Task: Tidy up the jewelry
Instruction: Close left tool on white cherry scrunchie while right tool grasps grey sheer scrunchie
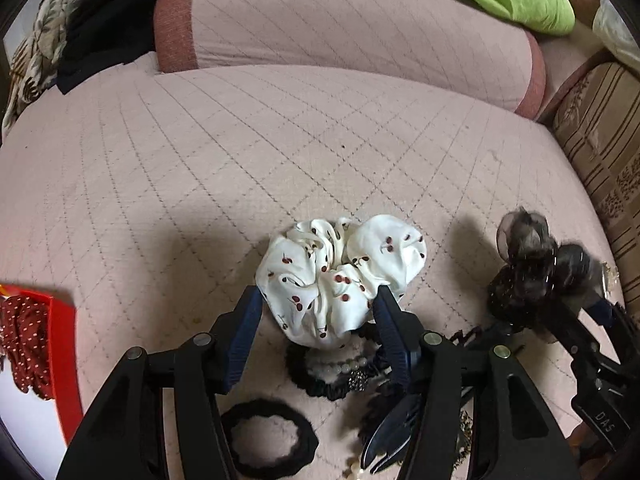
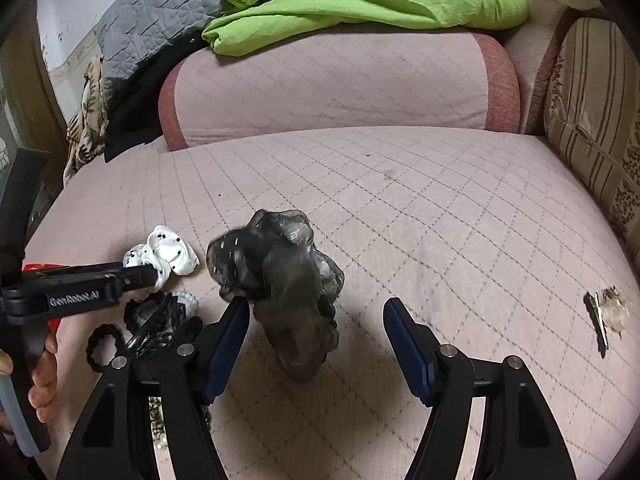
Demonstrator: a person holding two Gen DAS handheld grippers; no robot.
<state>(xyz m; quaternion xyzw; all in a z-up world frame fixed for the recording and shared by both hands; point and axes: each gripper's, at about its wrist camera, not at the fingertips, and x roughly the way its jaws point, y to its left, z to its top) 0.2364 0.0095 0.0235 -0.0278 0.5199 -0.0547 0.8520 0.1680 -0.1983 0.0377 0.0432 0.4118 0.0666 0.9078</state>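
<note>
A white scrunchie with red cherry print (image 1: 340, 276) sits on the pink quilted sofa seat (image 1: 240, 168), between the fingers of my left gripper (image 1: 318, 300), whose jaws are apart around it. It also shows in the right wrist view (image 2: 168, 256). A dark sheer organza scrunchie (image 2: 280, 280) hangs against the left finger of my right gripper (image 2: 316, 312), which is open; it looks blurred. It shows in the left wrist view too (image 1: 536, 256). Black hair ties (image 1: 268, 436) and beaded pieces (image 1: 344, 372) lie under my left gripper.
A red box (image 1: 60, 360) with a dotted dark red scrunchie is at the left. Hair clips with clear beads (image 2: 604, 316) lie on the seat at the right. A back cushion (image 2: 336, 88), green cloth (image 2: 360, 0) and striped pillow (image 2: 588, 96) are behind.
</note>
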